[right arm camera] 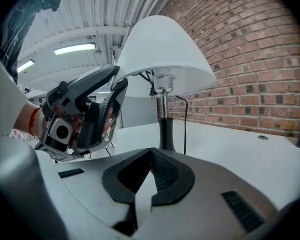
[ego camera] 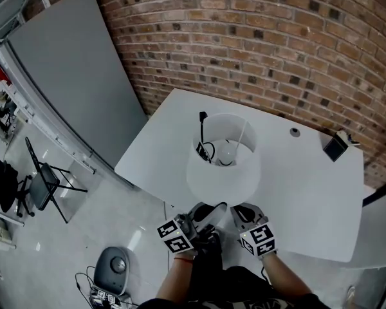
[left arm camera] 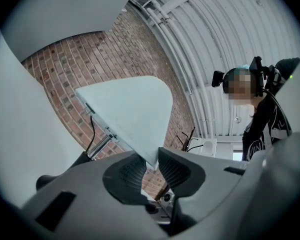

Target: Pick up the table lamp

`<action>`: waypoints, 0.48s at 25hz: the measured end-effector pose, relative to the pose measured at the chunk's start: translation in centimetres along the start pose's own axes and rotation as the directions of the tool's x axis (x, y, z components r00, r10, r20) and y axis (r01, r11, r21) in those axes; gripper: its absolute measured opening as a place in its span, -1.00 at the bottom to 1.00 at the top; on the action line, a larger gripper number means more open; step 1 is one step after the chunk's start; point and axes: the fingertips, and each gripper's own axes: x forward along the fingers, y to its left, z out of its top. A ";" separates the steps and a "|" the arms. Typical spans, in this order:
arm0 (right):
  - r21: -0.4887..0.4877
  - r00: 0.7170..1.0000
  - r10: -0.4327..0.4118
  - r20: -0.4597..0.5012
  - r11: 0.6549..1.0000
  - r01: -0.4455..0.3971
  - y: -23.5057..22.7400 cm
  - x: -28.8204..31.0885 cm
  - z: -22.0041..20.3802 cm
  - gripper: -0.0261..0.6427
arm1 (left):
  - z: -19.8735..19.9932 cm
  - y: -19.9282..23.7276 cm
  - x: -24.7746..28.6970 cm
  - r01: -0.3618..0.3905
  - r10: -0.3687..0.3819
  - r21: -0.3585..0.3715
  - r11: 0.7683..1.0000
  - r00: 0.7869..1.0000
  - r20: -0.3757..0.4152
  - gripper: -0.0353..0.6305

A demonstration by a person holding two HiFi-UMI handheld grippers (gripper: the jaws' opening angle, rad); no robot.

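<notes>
Left gripper view: left tool (left arm camera: 151,168) pinches the near lower rim of the shade (left arm camera: 130,109). Table lamp (ego camera: 222,156) upright mid-bench (ego camera: 309,192). Right tool (right arm camera: 151,170) closed, empty, the vertical stem (right arm camera: 164,119) straight ahead.

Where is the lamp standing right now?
In the head view, the table lamp stands on the white table before the brick wall, near its front edge, its shade's rim between the jaws of the left gripper.
</notes>
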 end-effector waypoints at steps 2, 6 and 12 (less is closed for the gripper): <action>0.003 1.000 -0.002 -0.002 1.000 0.002 -0.2 0.2 0.1 -0.92 | 0.4 0.2 0.4 0.004 -0.004 0.001 1.000 1.000 0.005 -0.65; 0.012 1.000 -0.007 -0.010 1.000 0.007 -0.7 0.5 0.4 -0.92 | 1.4 0.6 1.0 0.013 -0.013 0.001 1.000 1.000 0.014 -0.68; 0.023 0.999 -0.024 -0.025 0.999 0.024 -2.2 1.1 0.9 -0.92 | 2.6 1.5 2.3 0.021 -0.021 -0.013 1.000 0.999 0.025 -0.72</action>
